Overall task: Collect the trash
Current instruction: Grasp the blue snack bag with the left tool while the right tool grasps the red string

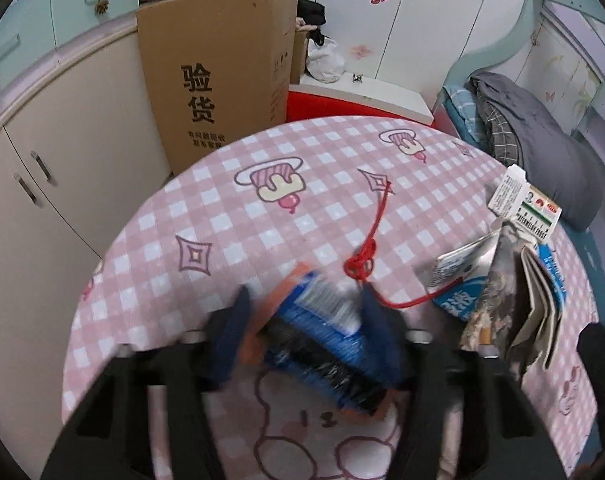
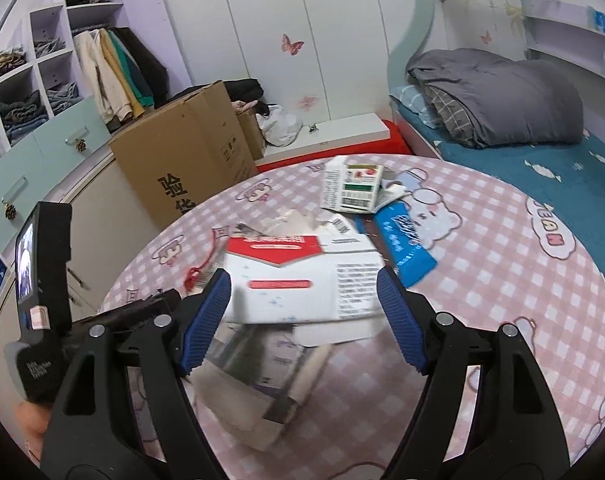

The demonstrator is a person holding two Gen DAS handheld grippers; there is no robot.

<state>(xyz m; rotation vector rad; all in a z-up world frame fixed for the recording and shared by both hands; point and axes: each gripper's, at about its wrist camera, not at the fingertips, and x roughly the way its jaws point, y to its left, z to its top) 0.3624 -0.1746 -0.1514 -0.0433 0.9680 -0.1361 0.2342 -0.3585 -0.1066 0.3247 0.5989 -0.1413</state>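
Observation:
A blue and orange snack wrapper (image 1: 322, 332) lies on the pink checked tablecloth (image 1: 230, 224), between the spread jaws of my left gripper (image 1: 306, 308), which is open around it. A red string (image 1: 366, 256) lies just beyond it. My right gripper (image 2: 304, 284) is open above a flattened white and red carton (image 2: 302, 280), with crumpled paper (image 2: 258, 380) beneath. A blue packet (image 2: 402, 240) and a green and white box (image 2: 352, 192) lie farther back. The same pile of torn cartons (image 1: 514, 292) shows at the right of the left wrist view.
A tall cardboard box (image 1: 214, 76) stands behind the table on the left, next to beige cabinets (image 1: 42, 168). A bed with a grey quilt (image 2: 498, 96) is on the right. The left gripper's body (image 2: 42, 280) sits at the table's left edge.

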